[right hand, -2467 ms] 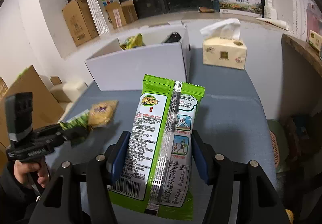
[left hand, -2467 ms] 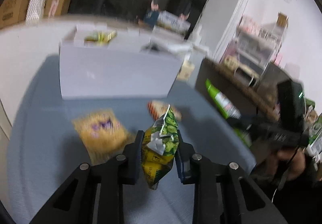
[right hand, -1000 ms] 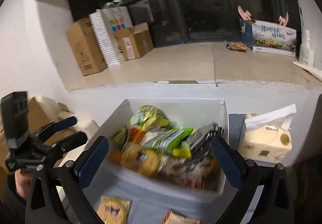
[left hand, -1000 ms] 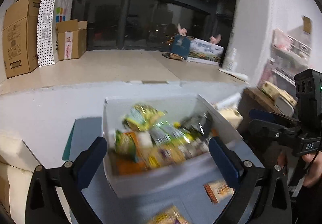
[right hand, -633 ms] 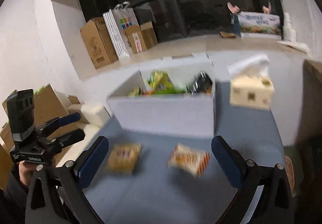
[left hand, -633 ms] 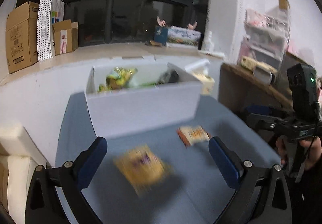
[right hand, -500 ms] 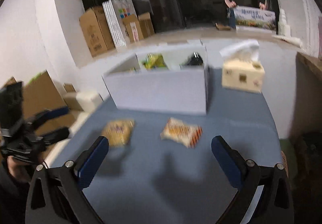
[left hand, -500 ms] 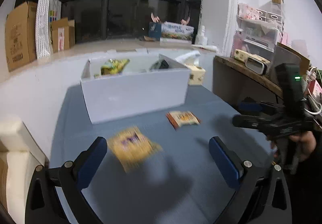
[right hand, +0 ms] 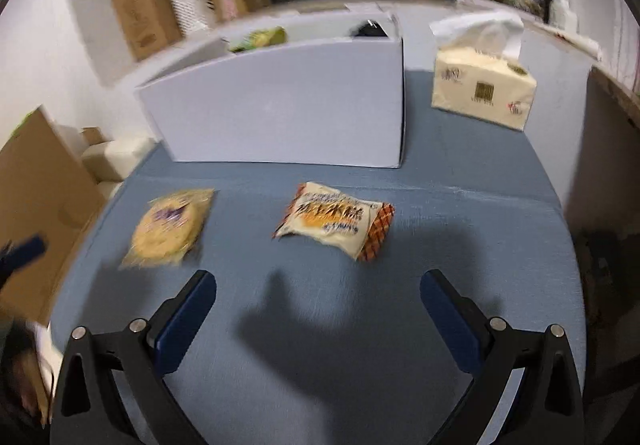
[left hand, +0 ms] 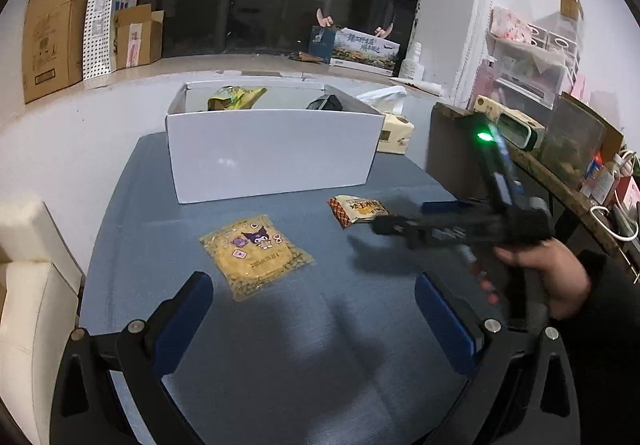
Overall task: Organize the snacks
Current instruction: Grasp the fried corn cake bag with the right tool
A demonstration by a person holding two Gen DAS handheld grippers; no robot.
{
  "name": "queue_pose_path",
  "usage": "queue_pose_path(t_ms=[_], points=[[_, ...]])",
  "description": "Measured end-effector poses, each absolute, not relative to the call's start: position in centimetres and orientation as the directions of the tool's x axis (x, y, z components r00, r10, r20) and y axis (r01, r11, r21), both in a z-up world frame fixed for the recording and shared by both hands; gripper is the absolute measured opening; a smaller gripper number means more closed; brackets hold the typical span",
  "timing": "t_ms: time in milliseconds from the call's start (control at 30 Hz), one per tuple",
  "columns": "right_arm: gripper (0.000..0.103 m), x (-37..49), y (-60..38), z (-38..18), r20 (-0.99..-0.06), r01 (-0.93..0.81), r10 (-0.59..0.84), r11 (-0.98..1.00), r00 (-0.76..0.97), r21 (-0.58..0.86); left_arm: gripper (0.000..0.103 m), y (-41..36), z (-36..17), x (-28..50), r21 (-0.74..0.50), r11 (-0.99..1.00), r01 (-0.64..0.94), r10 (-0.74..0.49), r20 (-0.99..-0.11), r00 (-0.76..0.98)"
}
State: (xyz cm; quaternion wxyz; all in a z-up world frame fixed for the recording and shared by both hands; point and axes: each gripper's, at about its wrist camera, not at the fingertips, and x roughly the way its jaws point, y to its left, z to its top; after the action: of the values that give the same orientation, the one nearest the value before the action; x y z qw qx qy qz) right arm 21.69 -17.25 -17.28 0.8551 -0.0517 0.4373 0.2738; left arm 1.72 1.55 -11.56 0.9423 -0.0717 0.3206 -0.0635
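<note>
- Covering most of both views, the blue table [left hand: 280, 345] carries two loose snacks; 2.5 s ago each tong held a packet, and those packets are no longer on the table.
- White box [left hand: 272, 157] stands at the far side of the table with packets showing over its rim; it sits farther off than 1.0 s ago, when both cameras looked straight down into it.
- Tissue pack [right hand: 482, 87] stands just right of the box, unmoved.
- Left tongs [left hand: 316, 309]: jaws spread wide, holding nothing, above bare table in front of the yellow packet.
- Right tongs [right hand: 318, 305]: jaws spread wide, empty; in the left view they reach [left hand: 404, 223] toward the orange packet, blurred, gripped by a hand [left hand: 548, 273].
- Yellow packet [left hand: 256, 255] with a purple cartoon print lies flat in front of the box, left of centre; same spot as 0.5 s ago.
- Orange packet [right hand: 334, 219] lies flat to its right, apart from it and clear of the box; contact with the right tongs cannot be told.
</note>
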Motion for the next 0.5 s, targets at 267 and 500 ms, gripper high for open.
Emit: queue_pose_path(t_ms=[267, 500], points=[[0.103, 25.4, -12.7, -19.4, -0.827, -0.502, 0.324, 0.863, 0.459, 0.059, 0.103, 2.5, -12.4, 2.1, -0.196, 0.980, 0.043, -0.155, -0.606, 0.781], [0.063, 25.5, -12.3, -19.6, -0.829, -0.509, 0.317, 0.859, 0.460, 0.046, 0.103, 3.6, -13.3, 2.7, -0.232, 0.973, -0.007, -0.144, -0.624, 0.768]])
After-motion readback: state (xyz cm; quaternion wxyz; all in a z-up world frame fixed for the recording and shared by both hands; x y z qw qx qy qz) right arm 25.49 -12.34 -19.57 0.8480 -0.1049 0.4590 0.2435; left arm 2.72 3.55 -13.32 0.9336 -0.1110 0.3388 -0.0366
